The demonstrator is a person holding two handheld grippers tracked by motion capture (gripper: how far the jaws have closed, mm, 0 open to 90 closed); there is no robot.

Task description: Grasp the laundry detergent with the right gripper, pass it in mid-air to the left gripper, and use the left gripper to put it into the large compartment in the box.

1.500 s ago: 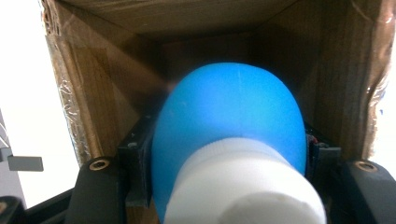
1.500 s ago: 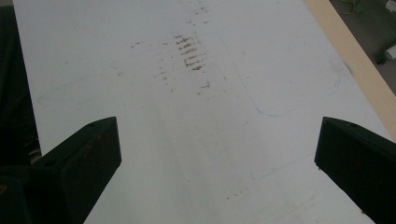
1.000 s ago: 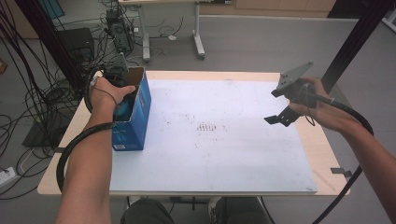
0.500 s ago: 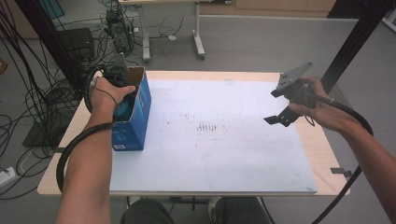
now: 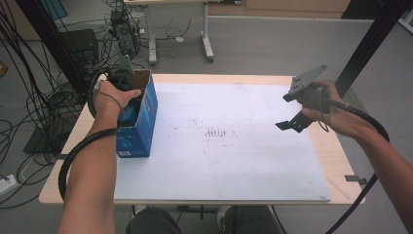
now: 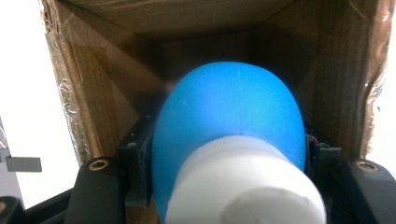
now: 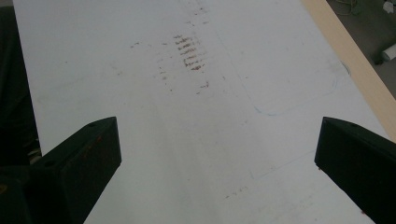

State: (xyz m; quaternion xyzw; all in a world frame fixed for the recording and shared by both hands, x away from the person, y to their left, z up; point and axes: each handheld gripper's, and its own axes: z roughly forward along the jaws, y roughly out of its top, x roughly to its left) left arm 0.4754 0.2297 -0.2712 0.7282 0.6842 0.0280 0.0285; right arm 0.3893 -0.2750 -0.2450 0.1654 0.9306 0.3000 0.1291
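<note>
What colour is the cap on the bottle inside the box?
White, on a blue bottle; the cap shows best in the left gripper view.

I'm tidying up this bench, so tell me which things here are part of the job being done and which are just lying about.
Part of the job:
- blue bottle with white cap, clamped in the left gripper
- blue cardboard box, which the bottle sits inside
- right gripper, open, above the white mat

Just lying about:
- cables on the floor
- power strip by the table's left edge

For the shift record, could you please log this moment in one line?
left gripper: shut on blue bottle inside box | right gripper: open, above table
</note>
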